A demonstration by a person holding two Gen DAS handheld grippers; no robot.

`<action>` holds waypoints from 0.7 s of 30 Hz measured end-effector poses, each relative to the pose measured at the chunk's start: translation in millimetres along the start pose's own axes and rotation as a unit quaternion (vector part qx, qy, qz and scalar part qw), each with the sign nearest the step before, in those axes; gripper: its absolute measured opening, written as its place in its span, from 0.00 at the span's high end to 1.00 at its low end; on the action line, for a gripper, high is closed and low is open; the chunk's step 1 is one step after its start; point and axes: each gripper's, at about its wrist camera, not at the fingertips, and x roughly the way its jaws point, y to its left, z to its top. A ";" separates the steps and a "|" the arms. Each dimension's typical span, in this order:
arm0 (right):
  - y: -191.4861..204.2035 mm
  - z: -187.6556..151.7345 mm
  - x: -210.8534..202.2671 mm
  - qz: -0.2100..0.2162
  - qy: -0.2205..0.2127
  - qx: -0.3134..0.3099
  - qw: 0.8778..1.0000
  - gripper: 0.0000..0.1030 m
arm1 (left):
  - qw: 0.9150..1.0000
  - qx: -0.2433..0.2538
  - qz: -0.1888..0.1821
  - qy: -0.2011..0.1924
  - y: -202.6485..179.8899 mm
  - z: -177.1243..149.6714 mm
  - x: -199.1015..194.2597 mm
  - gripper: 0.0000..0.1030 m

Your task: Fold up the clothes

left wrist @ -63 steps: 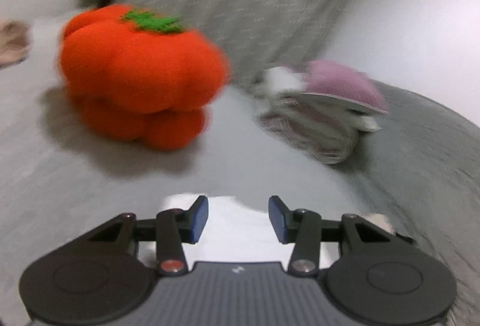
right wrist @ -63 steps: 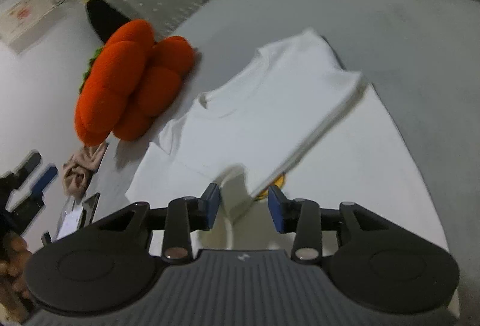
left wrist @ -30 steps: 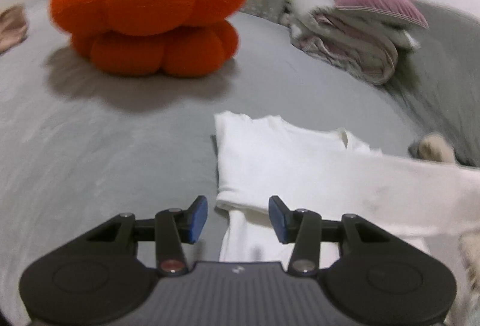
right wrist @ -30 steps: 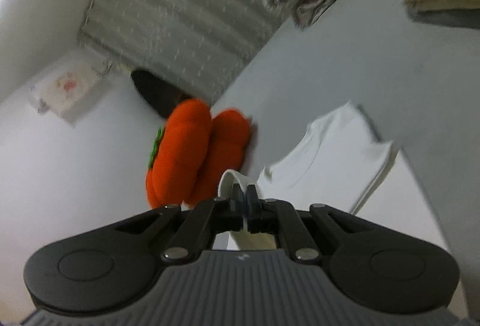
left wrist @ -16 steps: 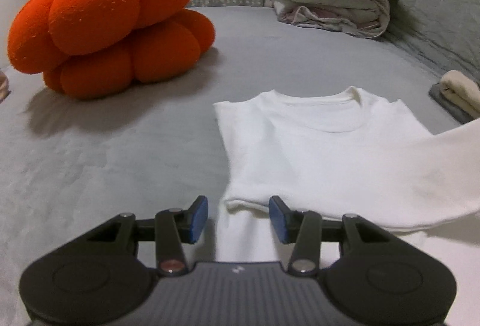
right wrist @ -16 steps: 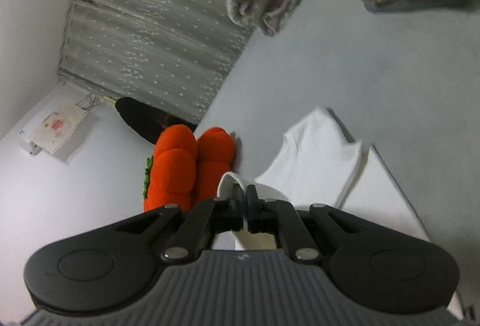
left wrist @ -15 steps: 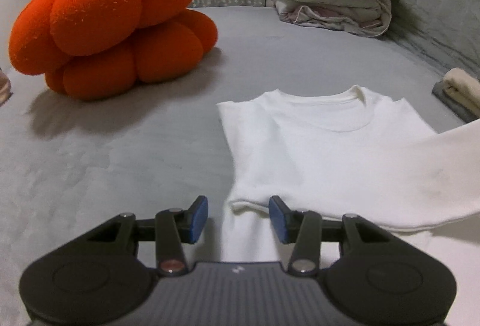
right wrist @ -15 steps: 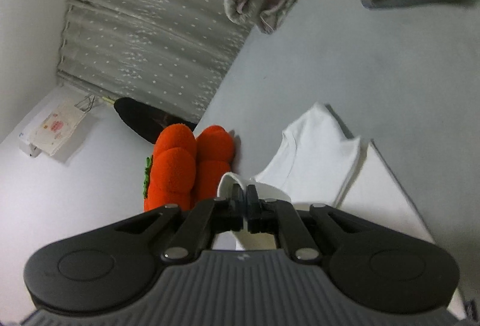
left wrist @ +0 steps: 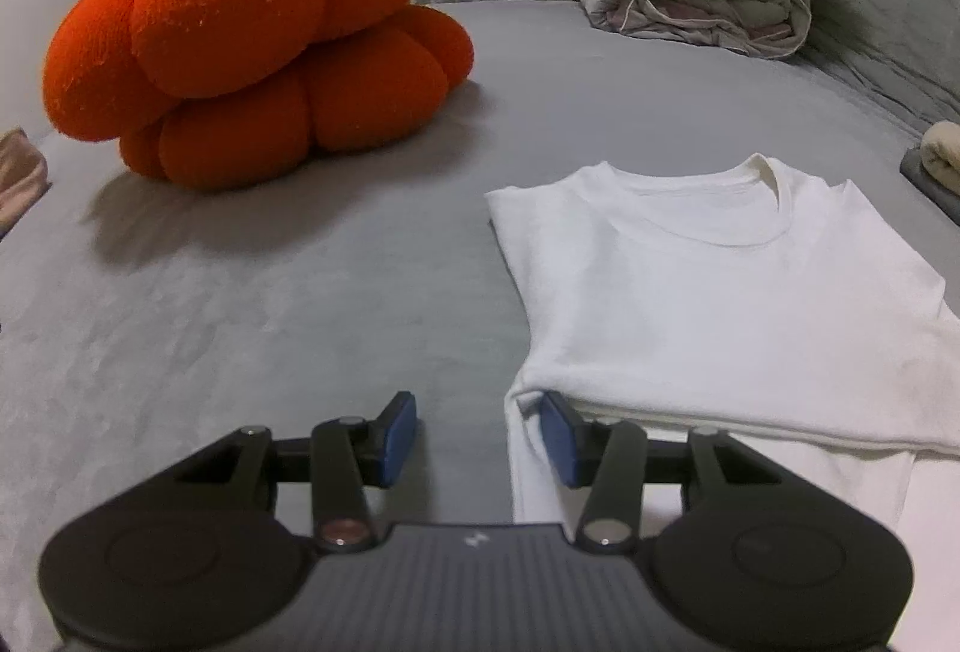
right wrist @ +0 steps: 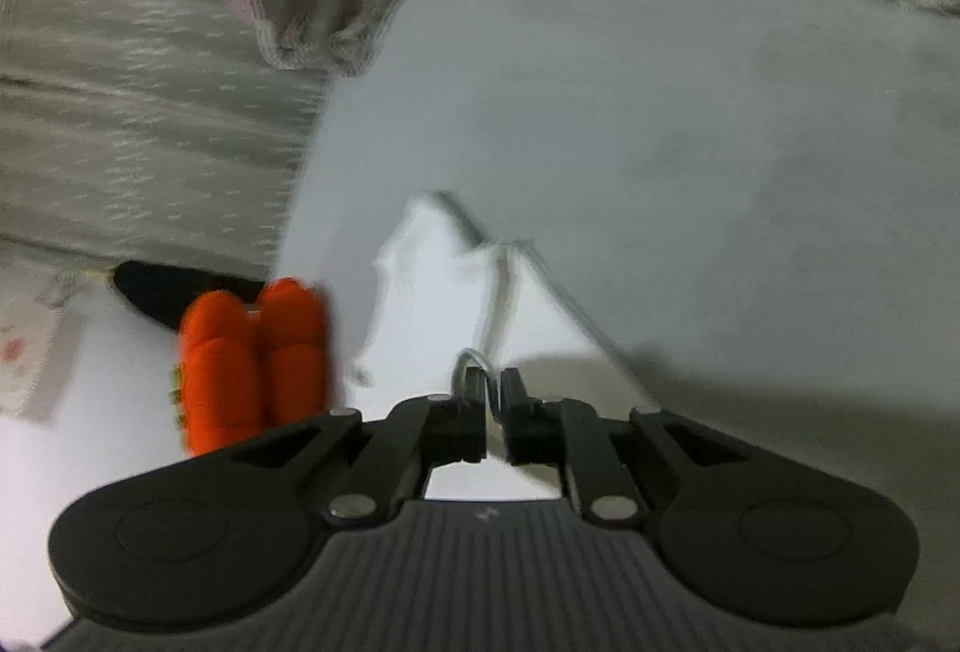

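My left gripper (left wrist: 477, 430) hangs wide open and empty, its right finger at the folded edge of the white T-shirt (left wrist: 708, 304); my right gripper (right wrist: 493, 399) pinches the shirt's cloth. Beyond-left sits an orange pumpkin cushion (left wrist: 258, 28).

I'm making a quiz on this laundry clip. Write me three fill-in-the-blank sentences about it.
1. The shirt lying on the bed is ____ in colour.
2. The left gripper has its jaws ____.
3. The right gripper is pinching a fold of the ____.

Missing words: white; open; shirt
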 end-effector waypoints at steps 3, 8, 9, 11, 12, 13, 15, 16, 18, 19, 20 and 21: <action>21.6 -0.9 -1.2 -0.072 -0.015 -0.111 0.991 0.87 | 1.000 -0.010 -0.003 0.002 3.8 0.9 0.7 0.53; 73.0 -25.0 -10.2 -0.164 -0.078 -0.369 0.911 0.53 | 1.000 -0.007 -0.002 0.004 3.3 0.1 3.2 0.53; 80.0 -34.1 -11.0 -0.167 -0.092 -0.422 0.886 0.50 | 1.000 -0.008 -0.002 0.004 3.6 0.5 3.3 0.53; 88.5 -54.8 -7.3 -0.111 -0.059 -0.496 0.859 0.50 | 1.000 -0.013 -0.002 0.005 4.4 1.0 3.2 0.53; 90.1 -63.5 -2.8 -0.078 -0.025 -0.514 0.854 0.50 | 1.000 -0.014 -0.003 0.005 4.6 0.7 2.9 0.53; 90.1 -75.7 6.4 -0.067 0.004 -0.533 0.843 0.50 | 1.000 -0.015 -0.003 0.006 4.8 0.5 2.6 0.53; 89.1 -95.3 23.0 -0.064 0.036 -0.563 0.823 0.50 | 1.000 -0.016 -0.003 0.006 5.2 -0.1 2.2 0.53; 88.8 -99.6 27.7 -0.070 0.036 -0.572 0.817 0.50 | 1.000 -0.017 -0.003 0.006 5.8 -0.1 1.9 0.53; 88.2 -108.3 37.0 -0.082 0.035 -0.589 0.803 0.58 | 1.000 -0.020 -0.003 0.007 6.8 0.0 1.5 0.53; 87.9 -112.6 41.7 -0.088 0.034 -0.598 0.796 0.61 | 1.000 -0.022 -0.004 0.007 7.5 0.0 1.2 0.53; 87.6 -116.9 46.3 -0.093 0.034 -0.606 0.789 0.61 | 1.000 -0.023 -0.004 0.007 8.0 0.0 1.0 0.53; 87.3 -121.3 51.0 -0.099 0.033 -0.615 0.782 0.65 | 1.000 -0.025 -0.005 0.007 8.6 -0.2 1.0 0.53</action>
